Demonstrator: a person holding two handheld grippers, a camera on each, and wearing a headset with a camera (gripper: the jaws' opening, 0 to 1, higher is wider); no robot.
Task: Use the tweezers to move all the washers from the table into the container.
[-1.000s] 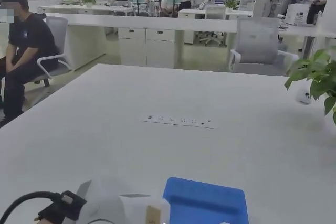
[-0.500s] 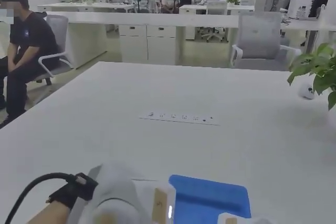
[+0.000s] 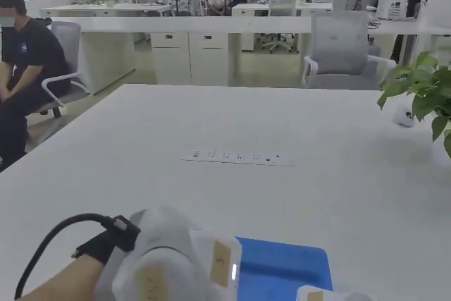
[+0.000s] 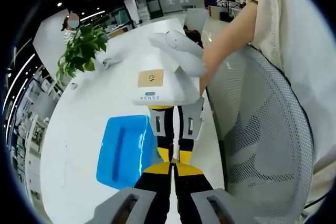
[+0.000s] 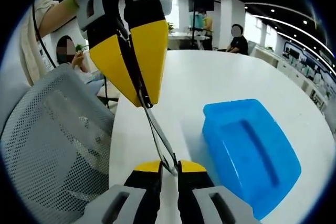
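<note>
My left gripper (image 5: 140,98) is clamped on the thin metal tweezers (image 5: 156,132), their tips between the near-closed jaws of my right gripper (image 5: 169,170) — pinching or not, I can't tell — beside the blue rectangular plastic container (image 5: 252,150); releasing early could drop them.

I count one blue rectangular plastic container (image 3: 289,269) on the one white counter (image 3: 225,125), and one pair of thin metal tweezers (image 5: 156,132). Two grippers with yellow-and-black jaws: the left gripper (image 5: 140,96) and the right gripper (image 5: 169,170). Further off, one flat white power strip (image 3: 235,157), one leafy green plant (image 3: 423,93), one seated person in black (image 3: 25,54).
</note>
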